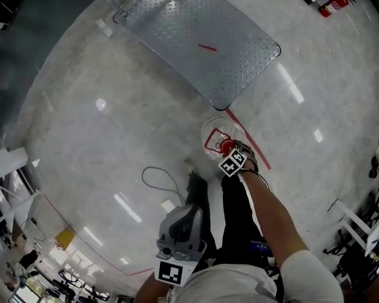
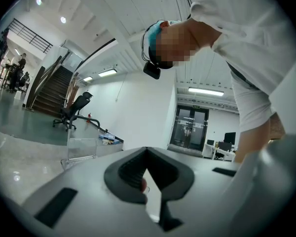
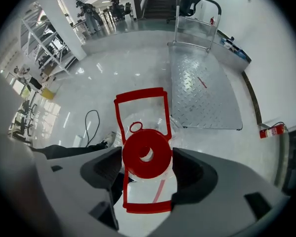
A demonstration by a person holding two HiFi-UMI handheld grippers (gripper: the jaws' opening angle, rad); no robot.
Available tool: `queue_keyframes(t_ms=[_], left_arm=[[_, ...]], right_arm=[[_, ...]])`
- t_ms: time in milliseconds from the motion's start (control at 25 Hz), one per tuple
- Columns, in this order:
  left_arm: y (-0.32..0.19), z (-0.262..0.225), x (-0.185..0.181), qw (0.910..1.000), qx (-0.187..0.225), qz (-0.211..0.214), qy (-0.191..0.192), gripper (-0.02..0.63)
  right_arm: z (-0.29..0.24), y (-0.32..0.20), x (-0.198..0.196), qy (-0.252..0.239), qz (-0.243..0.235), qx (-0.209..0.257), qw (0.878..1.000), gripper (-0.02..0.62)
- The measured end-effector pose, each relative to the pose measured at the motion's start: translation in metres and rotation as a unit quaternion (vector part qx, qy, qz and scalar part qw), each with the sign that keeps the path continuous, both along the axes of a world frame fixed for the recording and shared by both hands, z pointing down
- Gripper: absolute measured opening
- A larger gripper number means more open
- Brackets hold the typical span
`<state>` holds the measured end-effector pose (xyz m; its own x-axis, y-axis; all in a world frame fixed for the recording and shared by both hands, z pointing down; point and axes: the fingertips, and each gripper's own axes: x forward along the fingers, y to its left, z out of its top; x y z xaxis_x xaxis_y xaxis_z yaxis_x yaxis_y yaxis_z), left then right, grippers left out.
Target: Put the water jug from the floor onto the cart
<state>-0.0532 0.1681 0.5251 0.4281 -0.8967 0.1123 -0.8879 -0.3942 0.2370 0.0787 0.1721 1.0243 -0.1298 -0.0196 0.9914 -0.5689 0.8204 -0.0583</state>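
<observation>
On a polished hall floor, just off the near corner of the cart (image 1: 196,40), the jug (image 1: 216,134) stands upright. The right gripper (image 3: 147,169) hangs straight above it, jaws spread wide either side of the red cap (image 3: 147,152) and not pressing it. The step in hand looks like the reach, with the grasp to come: the jaws likely need to drop lower and close on the neck or the red handle (image 3: 140,98). The left gripper (image 2: 148,177), jaws together and empty, is held by the person's body. Open floor lies between jug and cart. The cart's lip, a loose cable (image 1: 159,177) and the person's shoe (image 1: 197,191) are the edges to mind.
</observation>
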Motion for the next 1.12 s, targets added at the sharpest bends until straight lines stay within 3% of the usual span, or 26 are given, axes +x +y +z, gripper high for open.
queue_keyframes(t_ms=[680,880,1120], left_arm=[[0.009,0.004,-0.015,0.9999,-0.004,-0.009,0.003,-0.002],[0.01,-0.012,-0.024,0.9998,0.005,-0.017,0.007,-0.002],[0.012,-0.066,-0.04,0.9981,0.053,-0.004,0.031,-0.002]], right_arm=[[0.001,-0.001,-0.001,0.031,-0.025,0.008,0.999,0.305],[-0.036,0.008,-0.003,0.034,-0.032,0.001,0.999,0.305],[-0.119,0.005,-0.002,0.031,-0.036,-0.004,0.999,0.305]])
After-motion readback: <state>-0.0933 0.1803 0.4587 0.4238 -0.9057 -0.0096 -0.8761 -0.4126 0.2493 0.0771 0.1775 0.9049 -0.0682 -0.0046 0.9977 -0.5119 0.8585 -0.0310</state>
